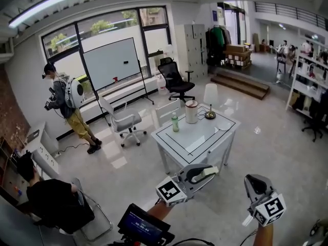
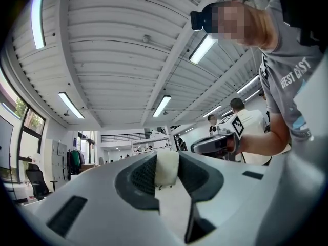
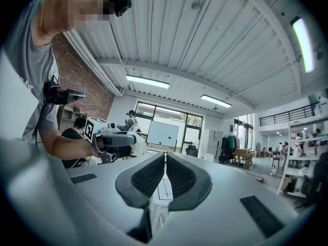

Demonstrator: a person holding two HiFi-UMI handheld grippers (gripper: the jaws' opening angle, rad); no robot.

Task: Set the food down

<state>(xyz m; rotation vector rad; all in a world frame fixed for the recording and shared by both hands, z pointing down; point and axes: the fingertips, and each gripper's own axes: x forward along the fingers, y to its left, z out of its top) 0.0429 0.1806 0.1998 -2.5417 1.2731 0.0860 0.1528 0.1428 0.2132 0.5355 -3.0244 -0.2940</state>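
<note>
Left gripper point(image 1: 201, 175) is clamped on the food point(image 1: 209, 171), a pale cream, matte, blocky stick. The left gripper view shows it wedged upright between the dark ribbed pads, and it looks soft, maybe doughy. Right gripper point(image 1: 254, 182) is pinched nearly together with nothing between its pads. The relation that matters is that the table point(image 1: 169, 146) lies ahead of both grippers, well apart from them, with bare floor point(image 1: 128, 173) in between. In the head view the food's long axis runs along the jaw line, aimed roughly at the table's near corner. The left gripper carries the load and looks slightly nearer that corner, while the right sits off to the side. The table top is white, glossy and flat, with a thin dark inset border. On its far side stand a green bottle point(image 1: 175, 122), a white canister point(image 1: 191, 111) and a lamp point(image 1: 210, 94). The near half looks free, so that is the likely drop zone.
</note>
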